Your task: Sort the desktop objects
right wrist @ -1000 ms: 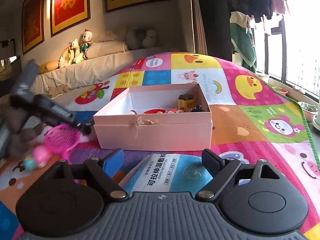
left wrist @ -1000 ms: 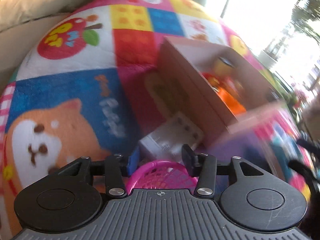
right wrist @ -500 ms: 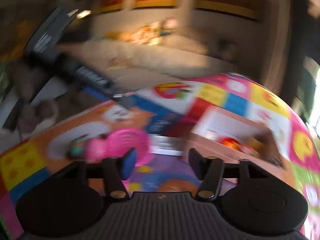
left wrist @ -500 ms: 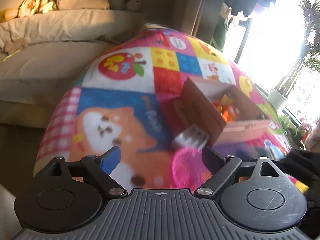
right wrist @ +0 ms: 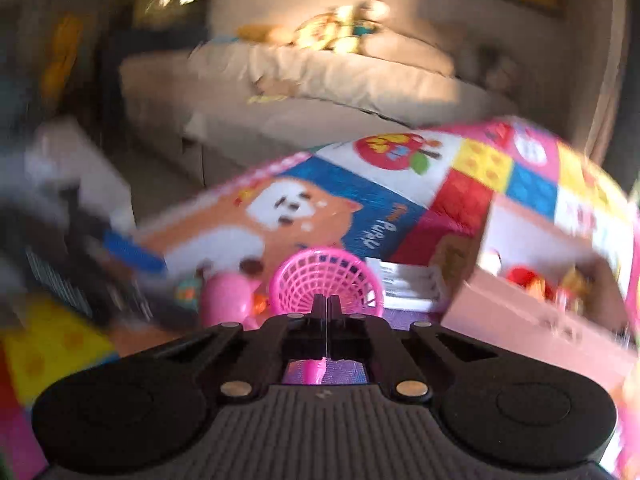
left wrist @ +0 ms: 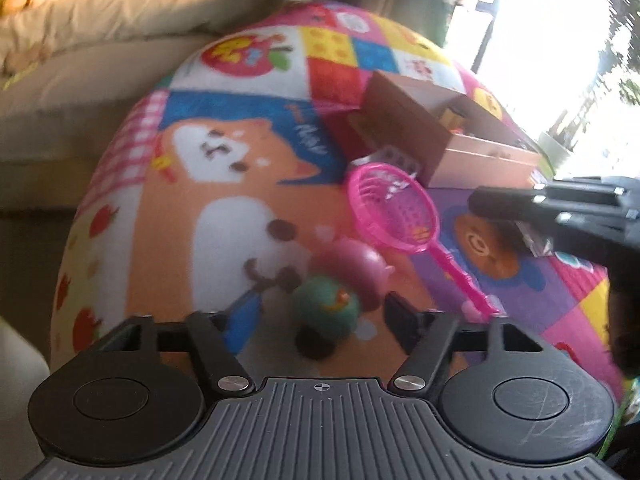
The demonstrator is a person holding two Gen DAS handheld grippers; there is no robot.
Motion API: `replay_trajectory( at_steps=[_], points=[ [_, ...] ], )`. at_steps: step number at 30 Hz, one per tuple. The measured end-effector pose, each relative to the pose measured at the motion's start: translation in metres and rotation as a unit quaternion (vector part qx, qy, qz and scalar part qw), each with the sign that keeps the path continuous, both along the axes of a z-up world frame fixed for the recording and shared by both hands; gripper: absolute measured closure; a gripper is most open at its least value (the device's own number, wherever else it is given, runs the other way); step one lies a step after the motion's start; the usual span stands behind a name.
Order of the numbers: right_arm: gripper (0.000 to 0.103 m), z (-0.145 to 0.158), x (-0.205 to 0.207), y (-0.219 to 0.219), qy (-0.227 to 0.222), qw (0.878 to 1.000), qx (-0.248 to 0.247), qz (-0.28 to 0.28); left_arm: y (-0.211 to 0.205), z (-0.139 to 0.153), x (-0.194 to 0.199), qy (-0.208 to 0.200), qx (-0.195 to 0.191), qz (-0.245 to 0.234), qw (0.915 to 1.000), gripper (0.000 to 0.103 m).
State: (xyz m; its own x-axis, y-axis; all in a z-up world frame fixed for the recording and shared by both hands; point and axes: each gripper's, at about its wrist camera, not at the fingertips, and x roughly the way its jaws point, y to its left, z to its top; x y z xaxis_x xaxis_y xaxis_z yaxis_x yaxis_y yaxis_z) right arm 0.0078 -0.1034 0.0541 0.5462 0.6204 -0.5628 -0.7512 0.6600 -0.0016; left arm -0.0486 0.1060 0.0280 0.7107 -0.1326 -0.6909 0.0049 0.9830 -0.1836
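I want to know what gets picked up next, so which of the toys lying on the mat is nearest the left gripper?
The round green toy, right in front of the left gripper; the pink pig and pink net lie farther off.

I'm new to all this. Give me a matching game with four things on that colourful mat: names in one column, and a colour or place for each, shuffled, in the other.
Things:
1. net scoop
2. round toy
3. cardboard box
4. pig toy

Descriptions:
A. pale pink, with small toys inside
B. green, nearest in the left wrist view
C. bright pink mesh hoop with a long handle
D. rounded and pink, lying between the green one and the mesh hoop

Pairs: 1-C, 2-B, 3-A, 4-D
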Motion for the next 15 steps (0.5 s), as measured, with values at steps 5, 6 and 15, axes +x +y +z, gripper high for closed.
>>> replay_trajectory(
  at_steps=[5,6,15],
  points=[
    [0.102,0.002,-0.002,-0.021,-0.022,0.999,-0.003,-0.025,-0.022,-0.006,0.024,-0.004,0.028,-0.025,0.9993,0.049],
    [0.102,0.001,-0.004,-0.020,-0.031,0.999,-0.010,-0.022,-0.025,-0.007,0.030,-0.010,0.028,-0.025,0.9993,0.049],
    [0.066,-0.023,-0.030,0.016,-0.145,0.984,-0.105,0.018,-0.026,-0.001,0.079,-0.030,0.013,0.004,0.9995,0.046]
  ],
)
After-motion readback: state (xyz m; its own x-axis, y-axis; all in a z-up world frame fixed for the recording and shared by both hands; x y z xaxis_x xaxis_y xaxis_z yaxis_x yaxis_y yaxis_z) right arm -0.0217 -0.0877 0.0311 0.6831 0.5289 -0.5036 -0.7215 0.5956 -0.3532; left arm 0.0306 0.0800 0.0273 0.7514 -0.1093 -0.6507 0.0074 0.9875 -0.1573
